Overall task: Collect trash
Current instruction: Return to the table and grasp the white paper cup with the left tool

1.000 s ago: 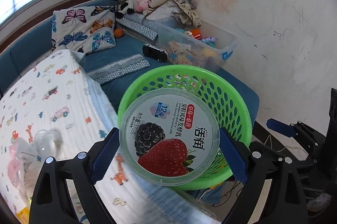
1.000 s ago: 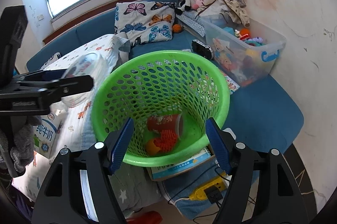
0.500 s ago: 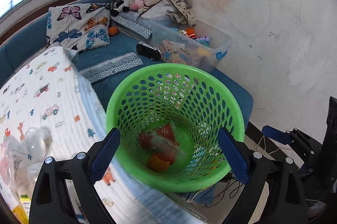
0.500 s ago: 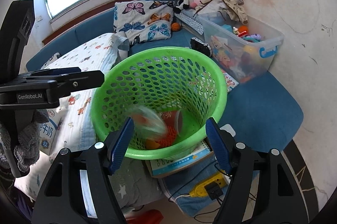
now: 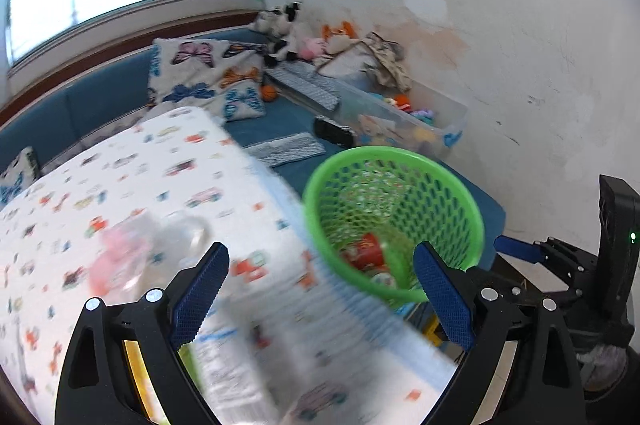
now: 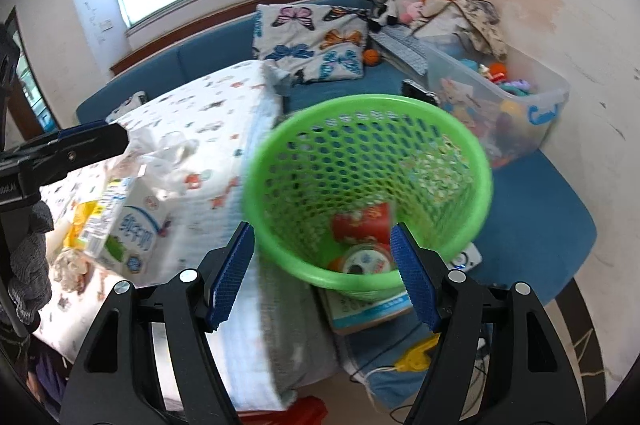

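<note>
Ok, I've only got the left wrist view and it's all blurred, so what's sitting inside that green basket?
Observer: The right wrist view shows a red cup on its side in the green basket, with a round tub just in front of it.
Operator: Any trash on the bed?
Observer: A white milk carton lies on the printed blanket, with crumpled clear plastic behind it.
Operator: Are the right tongs carrying something?
Observer: No, the right tongs are open and empty, pointing at the basket.
</note>
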The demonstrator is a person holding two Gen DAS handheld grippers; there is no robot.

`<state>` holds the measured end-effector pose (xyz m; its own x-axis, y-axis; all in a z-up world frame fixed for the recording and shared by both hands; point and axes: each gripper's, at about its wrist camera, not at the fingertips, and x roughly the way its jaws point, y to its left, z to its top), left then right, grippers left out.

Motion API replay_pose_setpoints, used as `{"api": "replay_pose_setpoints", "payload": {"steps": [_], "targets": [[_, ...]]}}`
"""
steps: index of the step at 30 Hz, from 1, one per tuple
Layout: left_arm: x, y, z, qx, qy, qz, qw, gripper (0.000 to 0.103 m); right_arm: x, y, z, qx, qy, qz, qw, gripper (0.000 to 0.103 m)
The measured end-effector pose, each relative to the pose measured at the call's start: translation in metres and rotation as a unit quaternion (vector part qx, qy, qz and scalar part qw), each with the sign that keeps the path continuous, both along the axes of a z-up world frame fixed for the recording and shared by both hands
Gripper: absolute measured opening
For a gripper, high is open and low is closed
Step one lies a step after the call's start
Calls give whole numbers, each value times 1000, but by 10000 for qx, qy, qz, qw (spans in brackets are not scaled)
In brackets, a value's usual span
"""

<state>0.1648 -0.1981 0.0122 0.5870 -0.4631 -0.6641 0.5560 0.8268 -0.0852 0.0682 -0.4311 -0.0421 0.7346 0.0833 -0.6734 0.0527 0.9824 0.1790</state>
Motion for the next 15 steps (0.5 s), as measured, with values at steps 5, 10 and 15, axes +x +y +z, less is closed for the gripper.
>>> {"api": "replay_pose_setpoints", "payload": {"steps": [5,10,15], "targets": [[-8,53,-2,49,-52,437,9990,90,7,31,4,-7,-15,319,9995,71],[-14,119,-6,130,-30,1037,9945,90,16,62,9,-61,-27,619,9981,71],[-18,177,-14,325,24,1579,9869,90,22,87,13,-74,-42,890,9960,71]]}}
